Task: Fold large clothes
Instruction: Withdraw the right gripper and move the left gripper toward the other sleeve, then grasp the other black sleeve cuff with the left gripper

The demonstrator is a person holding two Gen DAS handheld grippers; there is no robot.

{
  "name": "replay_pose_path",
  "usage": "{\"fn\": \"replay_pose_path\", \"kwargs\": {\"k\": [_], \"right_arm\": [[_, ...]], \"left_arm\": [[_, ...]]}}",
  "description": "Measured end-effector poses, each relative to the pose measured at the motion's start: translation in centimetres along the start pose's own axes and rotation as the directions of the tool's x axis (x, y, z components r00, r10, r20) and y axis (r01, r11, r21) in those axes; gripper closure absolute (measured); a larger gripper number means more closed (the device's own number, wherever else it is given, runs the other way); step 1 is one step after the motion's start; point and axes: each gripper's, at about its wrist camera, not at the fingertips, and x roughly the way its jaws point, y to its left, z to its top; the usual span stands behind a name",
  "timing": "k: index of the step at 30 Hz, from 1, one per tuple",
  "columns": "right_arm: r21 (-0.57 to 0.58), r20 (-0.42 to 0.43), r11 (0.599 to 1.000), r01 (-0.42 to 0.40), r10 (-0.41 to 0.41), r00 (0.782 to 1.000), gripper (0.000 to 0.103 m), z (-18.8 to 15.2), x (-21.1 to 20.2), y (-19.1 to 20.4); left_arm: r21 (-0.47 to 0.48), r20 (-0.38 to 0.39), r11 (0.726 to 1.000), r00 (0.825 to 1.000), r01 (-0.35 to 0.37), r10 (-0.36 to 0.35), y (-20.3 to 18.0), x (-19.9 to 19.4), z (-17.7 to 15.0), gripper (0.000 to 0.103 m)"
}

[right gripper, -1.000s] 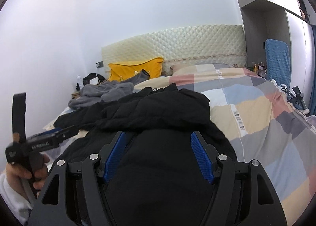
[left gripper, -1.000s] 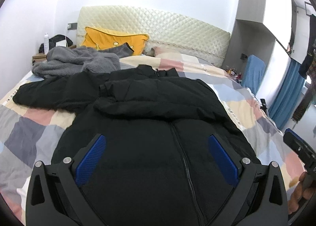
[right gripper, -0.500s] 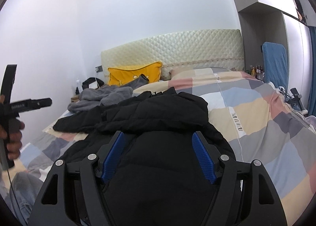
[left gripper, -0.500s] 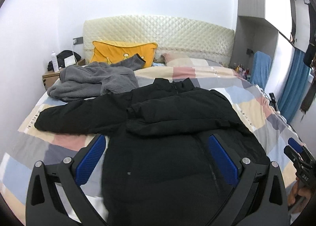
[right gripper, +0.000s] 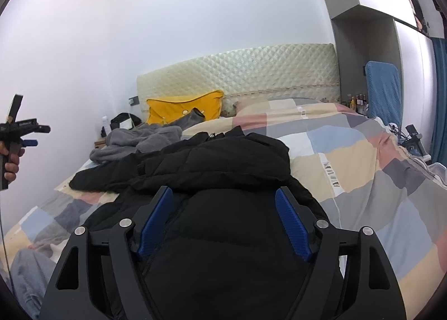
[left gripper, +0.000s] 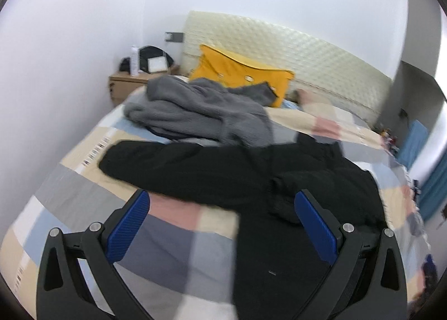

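A large black puffer jacket lies front up on the checked bedspread. Its right sleeve is folded across the chest and its left sleeve stretches out flat to the left. My left gripper is open and empty, above the bedspread just left of the jacket body, below the stretched sleeve. My right gripper is open and empty over the jacket's lower body. The left gripper also shows raised at the left edge of the right wrist view.
A grey fleece garment is heaped near the head of the bed, by a yellow pillow and the quilted headboard. A wooden nightstand stands at the back left. A blue chair stands right of the bed.
My left gripper has swung left and up, from over the jacket's front to the bedspread beside the outstretched sleeve. The right gripper has stayed nearly still over the jacket. Both stayed open.
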Motion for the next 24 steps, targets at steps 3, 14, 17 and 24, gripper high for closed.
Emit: {"fn": "replay_pose_path", "kwargs": {"k": [3, 14, 17, 24], "right_arm": [[-0.014, -0.005, 1.000, 0.006, -0.006, 1.000, 0.027, -0.1, 0.3, 0.3], [-0.051, -0.060, 0.997, 0.061, -0.064, 0.996, 0.022, 0.2, 1.8, 2.9], [-0.044, -0.075, 0.996, 0.077, -0.081, 0.994, 0.021, 0.5, 2.4, 3.7], [-0.067, -0.113, 0.989, 0.135, -0.142, 0.984, 0.021, 0.7, 3.9, 4.9]], "left_arm": [[0.000, -0.005, 0.999, 0.999, -0.045, 0.045, 3.3, 2.5, 0.3, 0.000], [-0.191, -0.130, 0.981, 0.991, -0.033, 0.008, 14.7, 12.2, -1.9, 0.000], [-0.227, -0.154, 0.973, 0.988, -0.033, -0.003, 17.0, 14.3, -2.5, 0.000], [-0.380, -0.200, 0.923, 0.980, -0.055, -0.024, 23.9, 19.1, -4.7, 0.000]]}}
